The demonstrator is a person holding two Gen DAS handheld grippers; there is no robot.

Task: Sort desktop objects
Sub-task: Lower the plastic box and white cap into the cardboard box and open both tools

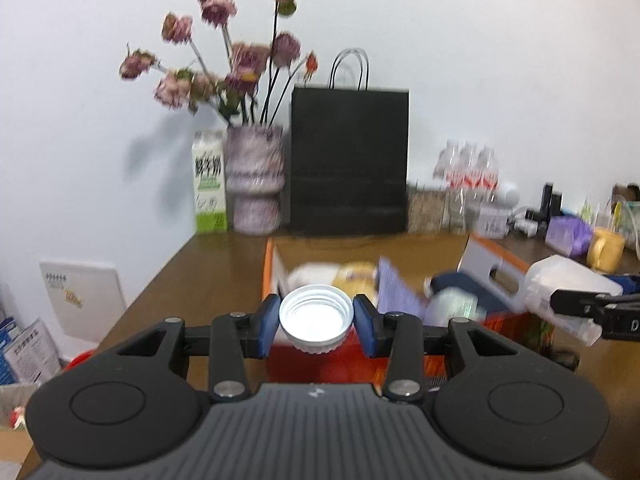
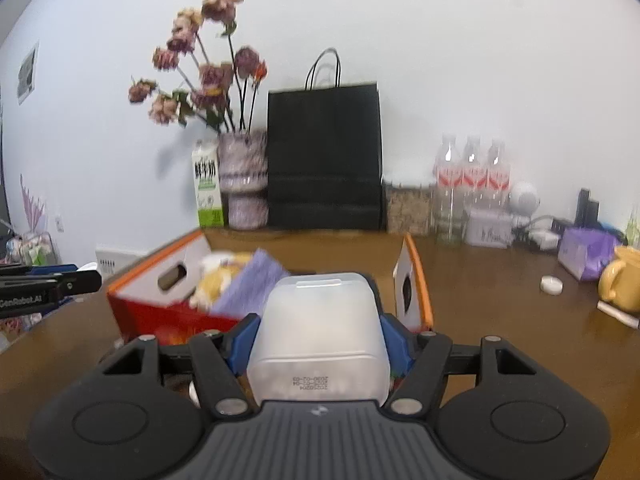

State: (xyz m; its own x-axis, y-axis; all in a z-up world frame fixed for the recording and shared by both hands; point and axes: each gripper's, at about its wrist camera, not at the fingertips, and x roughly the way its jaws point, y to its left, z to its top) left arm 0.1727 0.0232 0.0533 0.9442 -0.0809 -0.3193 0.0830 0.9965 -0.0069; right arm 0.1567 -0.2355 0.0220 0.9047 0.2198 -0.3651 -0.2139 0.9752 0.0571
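Note:
A white screw cap (image 1: 316,314) sits between the blue pads of my left gripper (image 1: 316,322), which is shut on it, its threaded inside facing the camera. My right gripper (image 2: 318,338) is shut on a translucent white plastic container (image 2: 318,312) with a printed date on its near face. Both are held above the brown desk, in front of an open orange cardboard box (image 2: 160,312) that holds a yellow-white packet (image 2: 218,274) and a purple pack (image 2: 252,284). In the left wrist view the right gripper (image 1: 576,304) with the container (image 1: 560,280) shows over the box's right side.
Against the back wall stand a milk carton (image 1: 209,184), a vase of dried flowers (image 1: 256,184), a black paper bag (image 1: 350,164) and water bottles (image 2: 472,184). A yellow mug (image 2: 624,280), a purple pack (image 2: 584,256) and a small white lid (image 2: 551,284) lie at the right.

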